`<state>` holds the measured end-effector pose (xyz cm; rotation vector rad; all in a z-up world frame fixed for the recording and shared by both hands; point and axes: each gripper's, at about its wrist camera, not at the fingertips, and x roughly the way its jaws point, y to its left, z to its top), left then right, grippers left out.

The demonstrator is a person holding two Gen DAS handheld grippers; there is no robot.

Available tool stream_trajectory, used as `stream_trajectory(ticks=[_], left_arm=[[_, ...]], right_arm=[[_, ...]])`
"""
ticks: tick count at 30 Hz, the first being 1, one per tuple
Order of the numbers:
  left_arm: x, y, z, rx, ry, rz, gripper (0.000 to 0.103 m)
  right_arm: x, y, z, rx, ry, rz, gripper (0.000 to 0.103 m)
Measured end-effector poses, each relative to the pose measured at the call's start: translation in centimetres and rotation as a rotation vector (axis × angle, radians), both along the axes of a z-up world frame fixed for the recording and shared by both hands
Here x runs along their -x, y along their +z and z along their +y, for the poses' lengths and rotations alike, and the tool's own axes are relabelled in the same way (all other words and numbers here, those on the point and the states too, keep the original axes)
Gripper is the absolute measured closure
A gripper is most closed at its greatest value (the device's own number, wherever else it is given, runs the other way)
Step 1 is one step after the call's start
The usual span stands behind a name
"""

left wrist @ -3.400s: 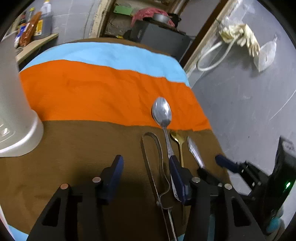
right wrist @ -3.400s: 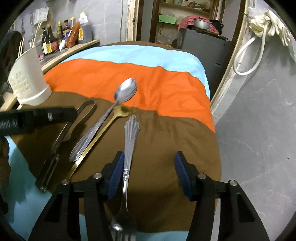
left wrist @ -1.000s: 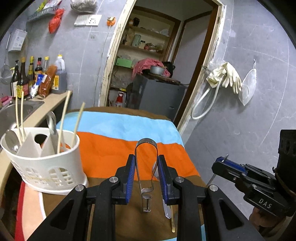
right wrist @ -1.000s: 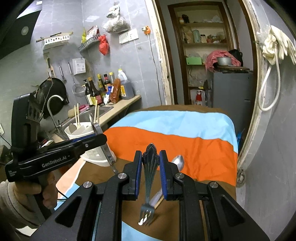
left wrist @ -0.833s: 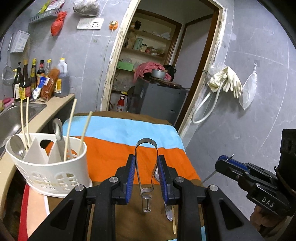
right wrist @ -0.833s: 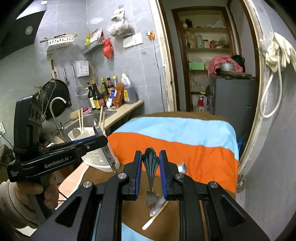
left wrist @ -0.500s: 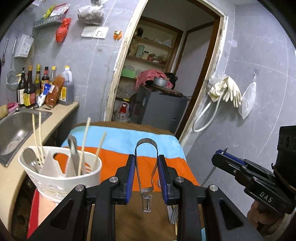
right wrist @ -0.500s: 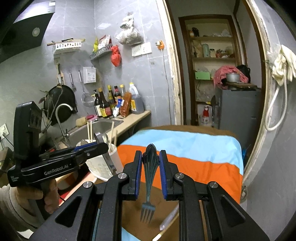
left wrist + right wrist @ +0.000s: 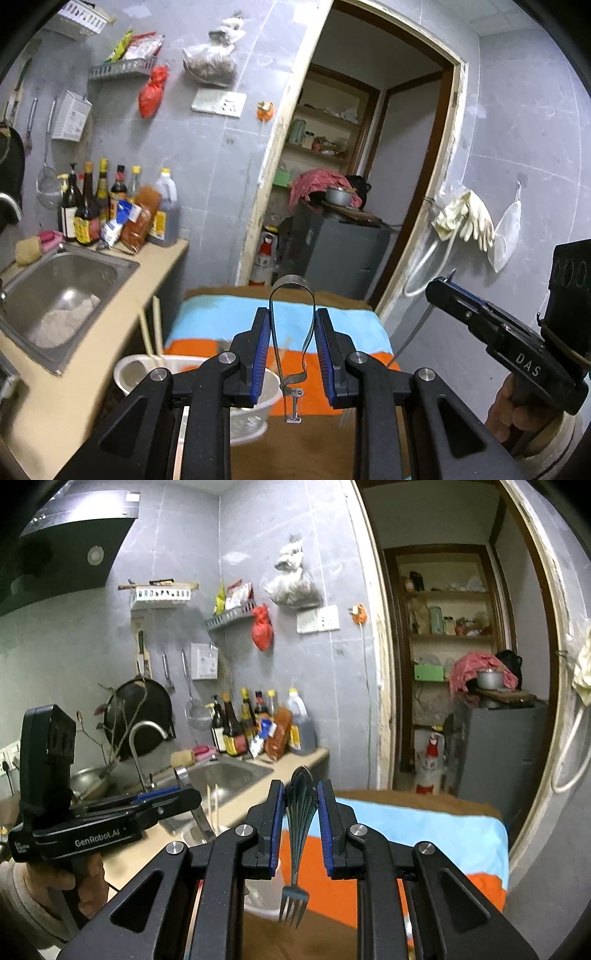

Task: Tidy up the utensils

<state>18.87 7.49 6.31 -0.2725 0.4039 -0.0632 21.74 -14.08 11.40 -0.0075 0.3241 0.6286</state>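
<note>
My left gripper (image 9: 291,328) is shut on a metal peeler (image 9: 291,332); its loop sticks up past the pads and its blade end hangs down. It is held high above the striped cloth (image 9: 347,317). The white utensil holder (image 9: 240,406) stands below and to the left, with chopsticks (image 9: 151,328) in it. My right gripper (image 9: 300,814) is shut on a silver fork (image 9: 297,849), tines hanging down, above the cloth (image 9: 436,830). The right gripper also shows at the right of the left wrist view (image 9: 443,291), and the left gripper at the left of the right wrist view (image 9: 184,801).
A steel sink (image 9: 55,299) and counter with sauce bottles (image 9: 110,210) lie to the left. A tap (image 9: 147,734) rises over the sink. A doorway with a grey cabinet (image 9: 343,254) is behind the table. Gloves (image 9: 465,218) hang on the right wall.
Both grippers have risen further with the peeler and fork held. The table and holder have dropped lower in both views, and the spoons have gone out of view.
</note>
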Motion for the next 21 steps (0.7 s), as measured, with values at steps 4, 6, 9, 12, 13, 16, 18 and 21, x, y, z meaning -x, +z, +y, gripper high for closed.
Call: stream_trajectory(ticks=[4,6,9,12,13,16,18,21], left_arm=[[0.1,1.2,2.2,-0.008,0.017,-0.024,0.080],[0.3,1.7,3.2,-0.020,0.031,-0.037,0.080],[0.5,2.1,5.1,-0.017,0.053,-0.048,0.080],[0.5,2.0,7.1,-0.012,0.078,-0.046,0.080],[0.4,1.8,7.8,-0.011,0.089,-0.040,0.080],[0.0,1.1,9.4,-0.004,0.105,-0.021,0.080],[-0.4,0.3,10.5,0.009,0.107,0.001,0.080],[-1.0,-0.9,11.6,0.030,0.096,0.031,0.080]], right_arm=[[-0.3,1.5,2.3,-0.013,0.011,-0.032,0.087],[-0.4,2.1,3.6,-0.025,0.019,-0.046,0.087],[-0.7,2.7,5.3,-0.035,0.026,-0.066,0.087],[-1.0,2.6,7.0,-0.037,0.027,-0.072,0.087],[-1.1,2.5,7.4,-0.037,0.025,-0.070,0.087],[-1.6,1.6,8.6,-0.029,0.013,-0.059,0.087],[-2.2,0.7,9.4,-0.016,0.000,-0.047,0.087],[-3.1,-0.7,10.1,-0.007,-0.020,-0.014,0.087]])
